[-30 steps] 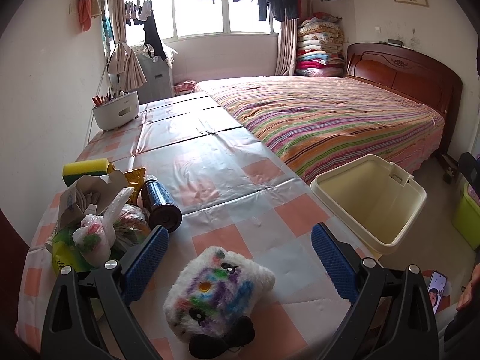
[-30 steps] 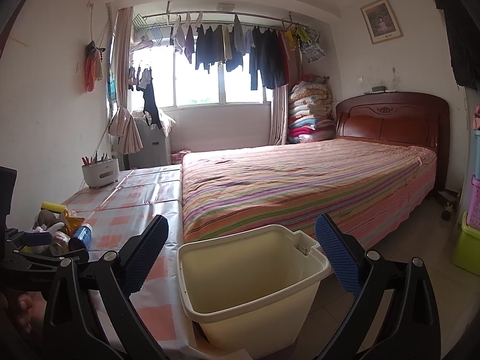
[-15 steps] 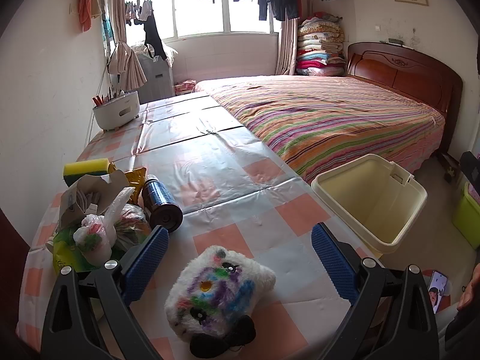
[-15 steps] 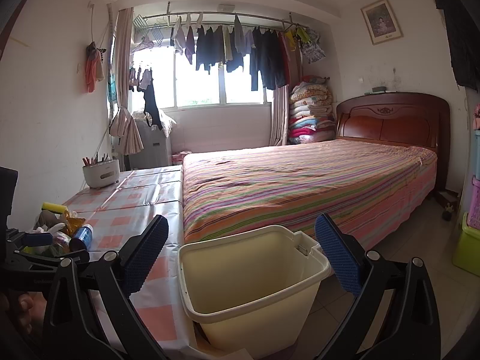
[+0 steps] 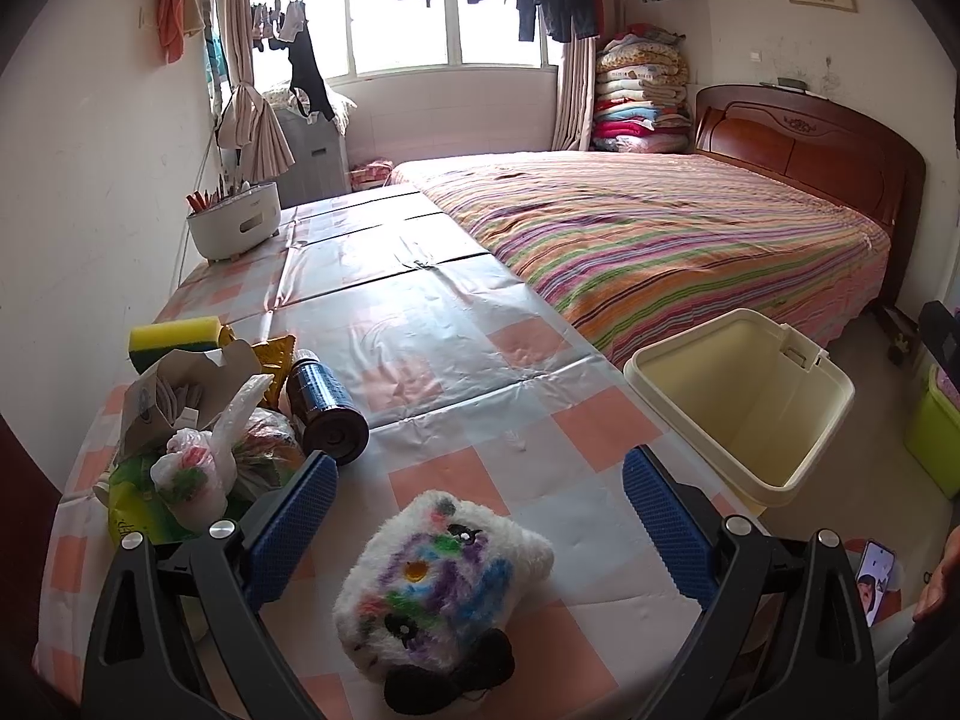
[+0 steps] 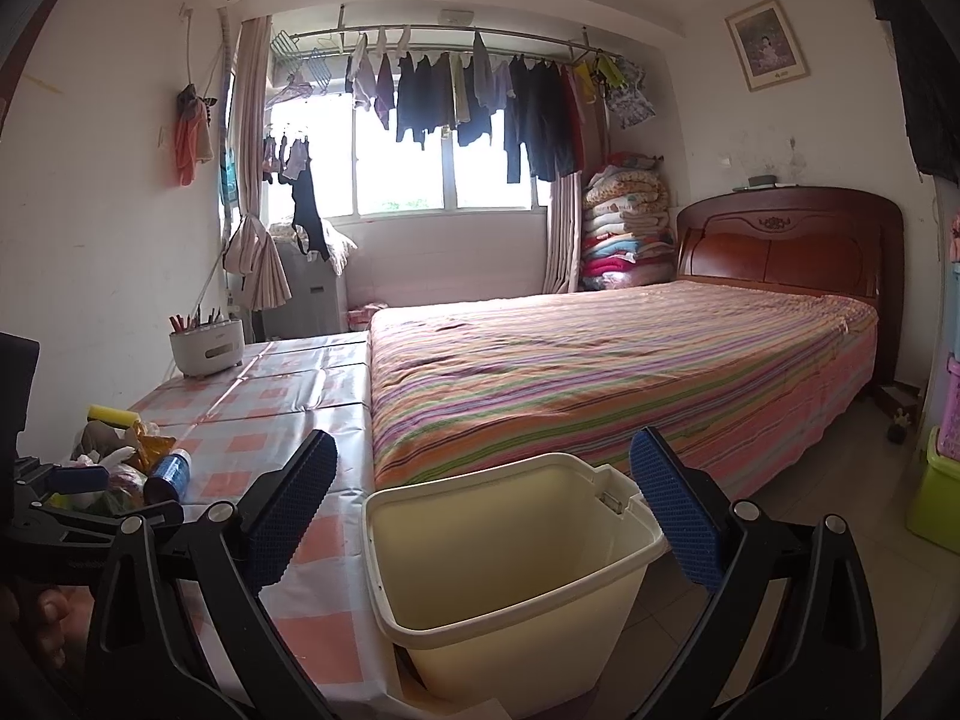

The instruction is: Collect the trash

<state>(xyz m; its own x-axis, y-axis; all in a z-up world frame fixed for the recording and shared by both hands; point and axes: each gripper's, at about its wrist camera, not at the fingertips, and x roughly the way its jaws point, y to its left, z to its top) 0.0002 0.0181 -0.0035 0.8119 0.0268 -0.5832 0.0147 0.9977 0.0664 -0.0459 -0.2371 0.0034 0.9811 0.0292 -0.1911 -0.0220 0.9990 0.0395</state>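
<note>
A pile of trash lies at the table's near left: a knotted plastic bag (image 5: pixel 192 474), an open cardboard box (image 5: pixel 180 384), a yellow-green sponge (image 5: pixel 174 336), a gold wrapper (image 5: pixel 273 354) and a dark blue can (image 5: pixel 327 405) on its side. A cream bin (image 5: pixel 744 402) stands on the floor beside the table, nothing visible inside. My left gripper (image 5: pixel 474 510) hovers open over a white plush toy (image 5: pixel 438 582). My right gripper (image 6: pixel 480 504) hangs open above the cream bin (image 6: pixel 510 558), and the trash pile (image 6: pixel 132 462) shows at its far left.
A checked plastic cloth covers the table (image 5: pixel 420 324). A white holder with pens (image 5: pixel 234 222) stands at the far left corner. A striped bed (image 5: pixel 660 228) adjoins the table on the right. A green crate (image 5: pixel 936 438) and a phone (image 5: pixel 873 579) are on the floor.
</note>
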